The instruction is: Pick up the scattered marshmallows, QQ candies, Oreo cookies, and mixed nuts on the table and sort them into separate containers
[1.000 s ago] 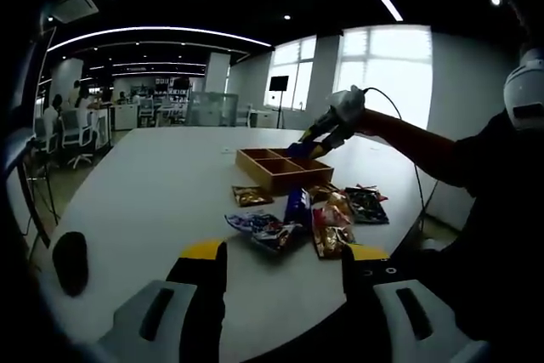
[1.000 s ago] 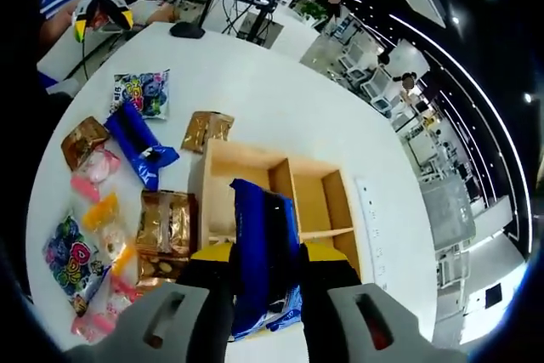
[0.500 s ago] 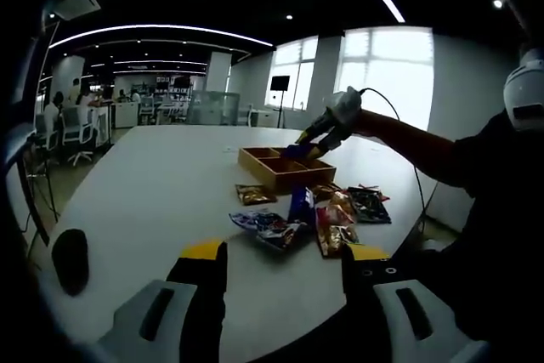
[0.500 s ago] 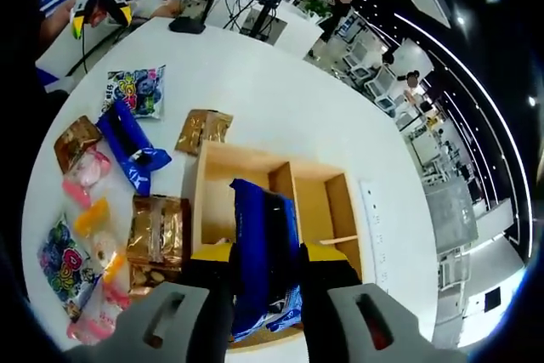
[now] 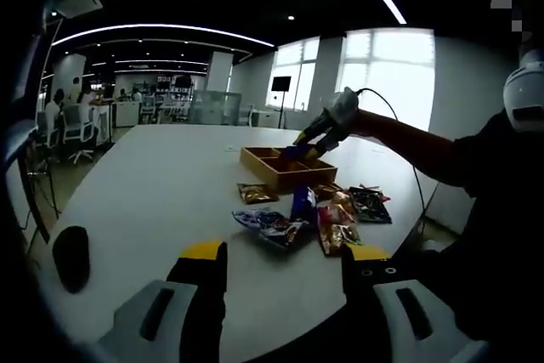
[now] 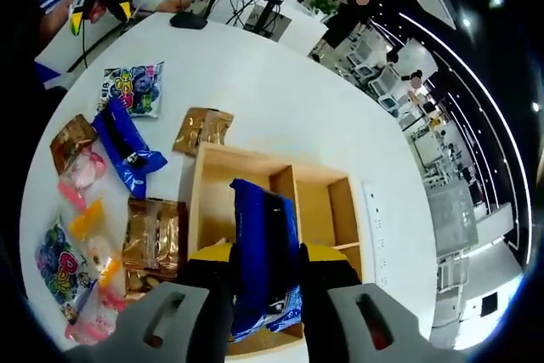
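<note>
Left gripper view: your left tool [image 5: 283,265] stands open, jaws wide apart with nothing between them, low over the near part of the white surface [image 5: 153,193]. Well ahead lies the cluster of snack packets [image 5: 310,217], and beyond it the wooden tray [image 5: 276,161]; your right tool [image 5: 313,135] comes in from the right, poised over the tray with something blue in its tip. A dark mouse-like object [image 5: 70,259] sits alone at near left. Right gripper view: your right tool [image 6: 265,268] is closed on a blue Oreo packet [image 6: 265,248], held upright between the jaws directly above the divided tray [image 6: 206,174], whose visible compartments look bare. Beside the tray lie two gold nut packets [image 6: 202,129] and [image 6: 155,231]; further left, another blue Oreo packet [image 6: 126,152], a printed candy bag [image 6: 134,87] and pink and orange sweets [image 6: 83,201]. Handling judgement: the packet is light, crinkly film over brittle cookies, likely slippery, so grip across the flat middle and squeeze gently. This view gives you the compartment layout and the grip; the left gripper view gives height of the tool above the tray, which I cannot judge from above.
</note>
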`<state>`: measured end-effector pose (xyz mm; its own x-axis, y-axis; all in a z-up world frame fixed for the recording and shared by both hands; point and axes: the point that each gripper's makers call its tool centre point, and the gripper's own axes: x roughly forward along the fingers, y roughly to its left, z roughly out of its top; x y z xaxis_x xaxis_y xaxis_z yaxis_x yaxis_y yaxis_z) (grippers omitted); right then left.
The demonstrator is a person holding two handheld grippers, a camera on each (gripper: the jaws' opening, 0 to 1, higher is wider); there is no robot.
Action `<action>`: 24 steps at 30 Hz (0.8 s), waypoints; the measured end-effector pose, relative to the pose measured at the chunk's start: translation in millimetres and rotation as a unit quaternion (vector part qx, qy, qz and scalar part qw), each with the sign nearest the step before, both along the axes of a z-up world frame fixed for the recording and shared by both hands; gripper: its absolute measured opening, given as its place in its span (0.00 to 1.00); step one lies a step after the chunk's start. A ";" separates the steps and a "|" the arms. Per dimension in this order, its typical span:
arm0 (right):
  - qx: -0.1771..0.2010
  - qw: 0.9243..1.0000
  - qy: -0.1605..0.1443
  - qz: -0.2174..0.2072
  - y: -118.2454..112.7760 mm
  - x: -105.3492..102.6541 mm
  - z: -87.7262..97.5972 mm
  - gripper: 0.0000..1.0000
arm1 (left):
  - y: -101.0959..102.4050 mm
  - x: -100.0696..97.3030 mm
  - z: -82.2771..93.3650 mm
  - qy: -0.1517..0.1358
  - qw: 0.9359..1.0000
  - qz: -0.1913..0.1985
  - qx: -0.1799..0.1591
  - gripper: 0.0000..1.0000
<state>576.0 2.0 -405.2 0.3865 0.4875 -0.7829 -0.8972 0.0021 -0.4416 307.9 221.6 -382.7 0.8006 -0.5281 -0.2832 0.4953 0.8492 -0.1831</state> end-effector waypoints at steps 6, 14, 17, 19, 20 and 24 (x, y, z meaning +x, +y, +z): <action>-0.007 1.000 -0.001 0.003 6.5 2.4 -2.5 0.24 | 2.5 -0.8 -2.0 0.002 1.000 0.002 -0.002 0.59; -0.016 1.000 -0.002 0.004 12.5 7.3 -6.5 0.24 | 8.6 -2.0 -2.8 0.002 1.000 0.007 -0.004 0.59; -0.019 1.000 -0.002 0.006 15.5 7.0 -8.3 0.24 | 9.9 -2.3 -3.6 0.002 1.000 0.009 -0.005 0.59; -0.021 1.000 -0.002 0.007 17.7 7.4 -9.5 0.24 | 10.1 -2.5 -4.2 0.003 1.000 0.009 -0.005 0.59; -0.022 1.000 -0.003 0.007 18.4 7.6 -9.7 0.24 | 10.3 -2.6 -4.4 0.003 1.000 0.009 -0.005 0.59; -0.026 1.000 -0.007 0.009 21.7 8.6 -11.0 0.24 | 12.5 -2.4 -4.7 0.003 1.000 0.011 -0.006 0.59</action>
<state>584.7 23.7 -416.2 0.3887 0.4528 -0.8024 -0.8911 -0.0367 -0.4524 305.5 234.1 -387.4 0.8104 -0.5135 -0.2820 0.4751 0.8577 -0.1964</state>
